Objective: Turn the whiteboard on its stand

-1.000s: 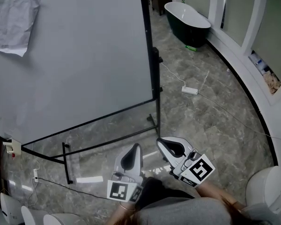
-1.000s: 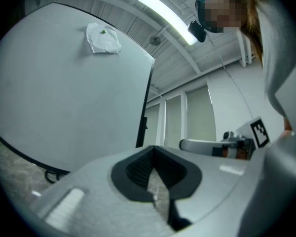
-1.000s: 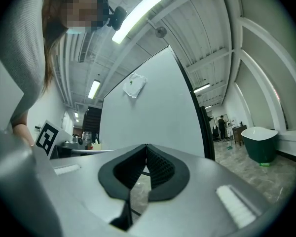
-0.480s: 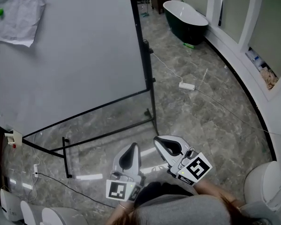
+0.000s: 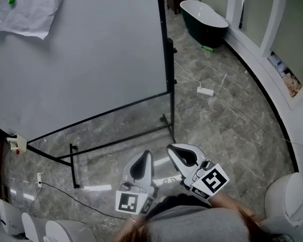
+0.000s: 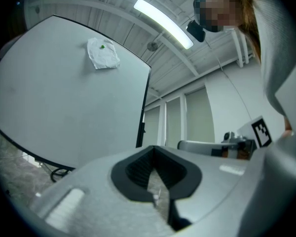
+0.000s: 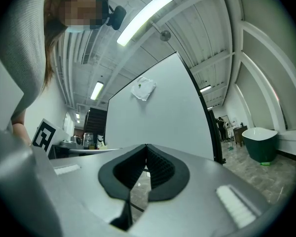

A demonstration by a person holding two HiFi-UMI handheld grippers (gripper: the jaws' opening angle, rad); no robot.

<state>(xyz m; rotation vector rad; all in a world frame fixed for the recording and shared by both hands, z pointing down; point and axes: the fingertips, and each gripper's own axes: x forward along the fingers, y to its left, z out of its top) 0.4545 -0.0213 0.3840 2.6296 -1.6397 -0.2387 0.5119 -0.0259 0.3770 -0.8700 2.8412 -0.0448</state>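
Observation:
The whiteboard (image 5: 86, 59) is a big grey panel in a black frame on a black floor stand (image 5: 73, 165). It fills the upper left of the head view. A crumpled paper (image 5: 30, 9) is pinned near its top with a green magnet (image 5: 11, 0). My left gripper (image 5: 144, 159) and right gripper (image 5: 173, 152) are low, close to the body and well short of the board. Both are shut with nothing between their jaws. The whiteboard (image 6: 64, 93) stands ahead of the left gripper (image 6: 154, 149). It also stands as whiteboard (image 7: 158, 117) beyond the right gripper (image 7: 146, 147).
A dark bathtub (image 5: 208, 19) stands at the back right. A white power strip (image 5: 205, 91) with its cable lies on the marble floor right of the stand. White fixtures (image 5: 20, 226) sit at the bottom left and another (image 5: 288, 205) at the bottom right. A curved wall with windows runs along the right.
Both grippers stay shut and keep about the same place in the head view. The whiteboard's right edge slid slightly left in the picture, then back right, as the camera moved.

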